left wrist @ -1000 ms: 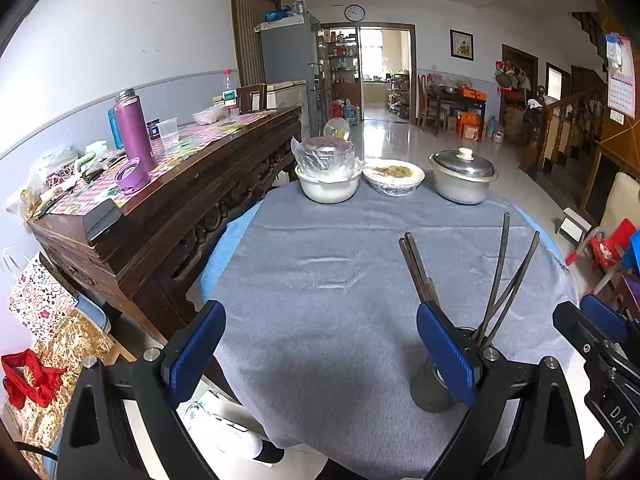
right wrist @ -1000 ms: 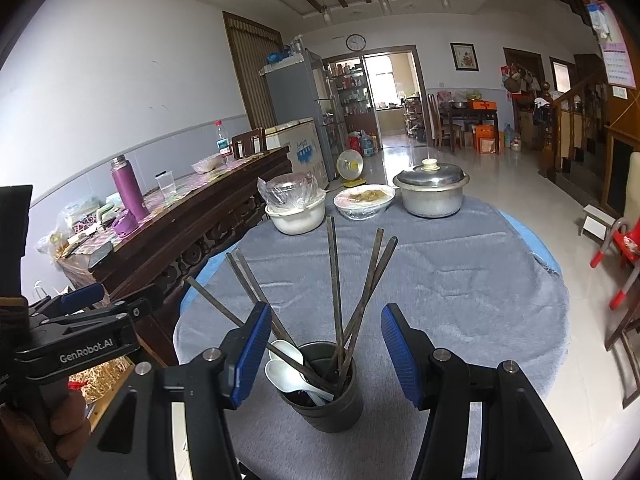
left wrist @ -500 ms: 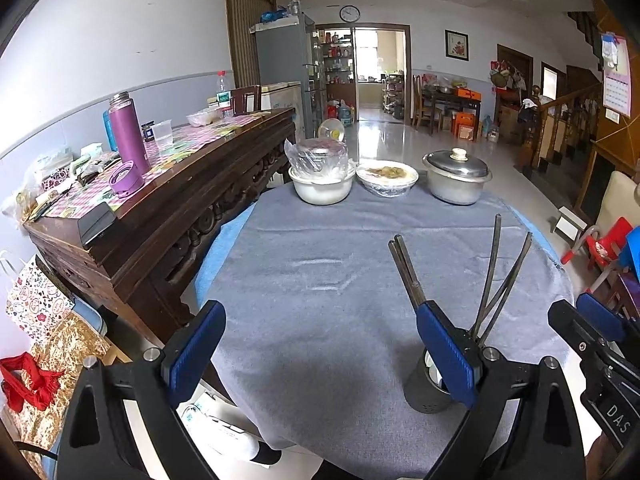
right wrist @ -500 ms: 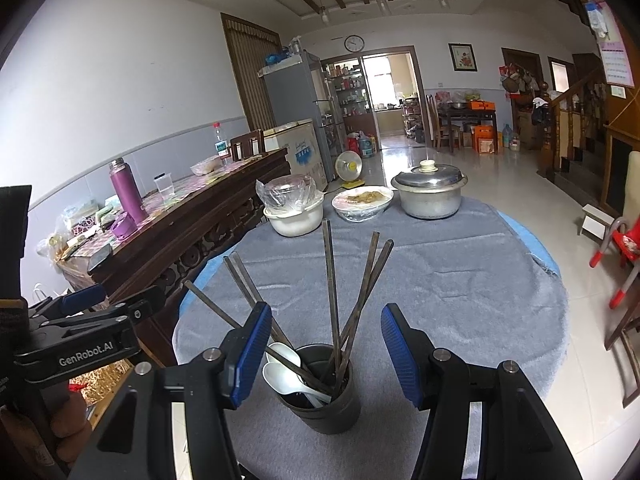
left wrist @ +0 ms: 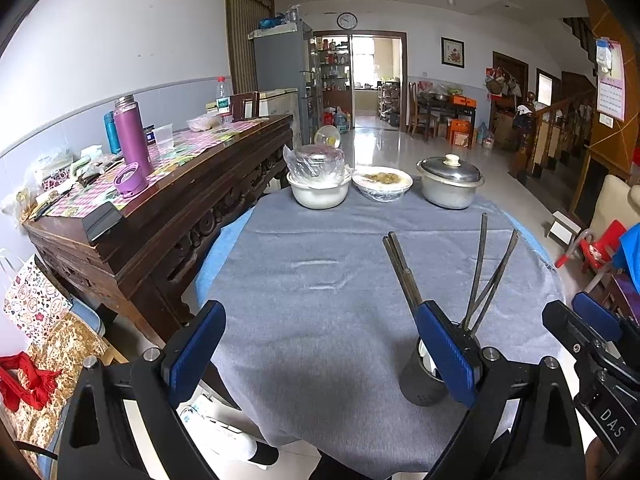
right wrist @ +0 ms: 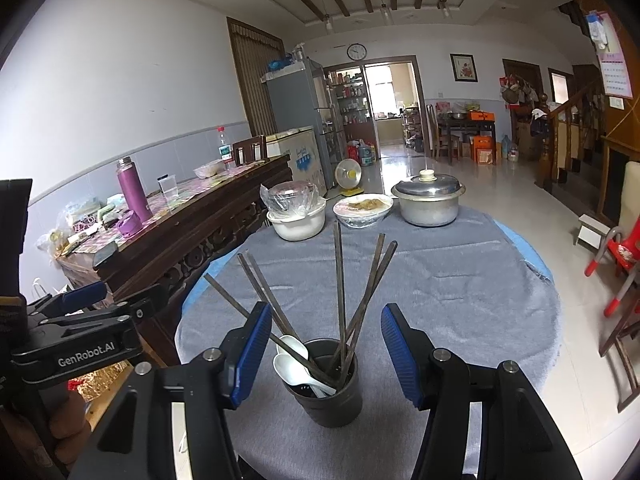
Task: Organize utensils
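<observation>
Right wrist: utensil cup being framed by spread right gripper
Chopsticks and spoons being held in cup; left gripper spread, nothing pinched

Along the far edge of the worktop, covered in a grey cloth, stood 3 vessels in a row: a white bowl under crumpled plastic at the left, a film-covered dish of food in the middle, and a lidded metal pot at the right. Beside the worktop's left edge, a carved wooden sideboard carried a purple flask with its cap set just beside it.
</observation>
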A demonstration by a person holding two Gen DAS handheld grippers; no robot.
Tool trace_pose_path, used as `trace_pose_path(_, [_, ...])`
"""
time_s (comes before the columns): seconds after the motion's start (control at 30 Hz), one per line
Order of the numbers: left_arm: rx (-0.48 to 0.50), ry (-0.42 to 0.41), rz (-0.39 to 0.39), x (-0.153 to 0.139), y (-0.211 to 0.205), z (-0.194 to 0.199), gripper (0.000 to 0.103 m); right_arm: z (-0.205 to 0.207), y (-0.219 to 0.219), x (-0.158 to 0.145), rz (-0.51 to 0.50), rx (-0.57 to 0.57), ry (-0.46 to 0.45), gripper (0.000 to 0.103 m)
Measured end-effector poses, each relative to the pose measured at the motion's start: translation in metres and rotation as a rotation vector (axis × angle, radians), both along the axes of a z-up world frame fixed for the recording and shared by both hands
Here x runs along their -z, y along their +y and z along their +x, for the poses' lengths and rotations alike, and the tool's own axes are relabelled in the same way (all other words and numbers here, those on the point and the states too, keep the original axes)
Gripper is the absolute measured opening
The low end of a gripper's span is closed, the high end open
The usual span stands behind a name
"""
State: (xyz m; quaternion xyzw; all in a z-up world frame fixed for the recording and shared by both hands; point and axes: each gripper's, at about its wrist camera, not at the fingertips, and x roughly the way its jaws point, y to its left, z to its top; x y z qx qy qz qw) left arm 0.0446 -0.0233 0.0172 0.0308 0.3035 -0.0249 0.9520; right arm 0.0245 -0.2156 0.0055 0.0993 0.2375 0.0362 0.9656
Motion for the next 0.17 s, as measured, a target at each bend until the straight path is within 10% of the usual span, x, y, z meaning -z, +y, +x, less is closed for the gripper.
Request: trace_pose_path(0.17, [-0.006,0.040,-0.082,0.013,0.019,0.026,0.096,0.012,-0.019,0.011,0.002,0.055,0.024,0.062])
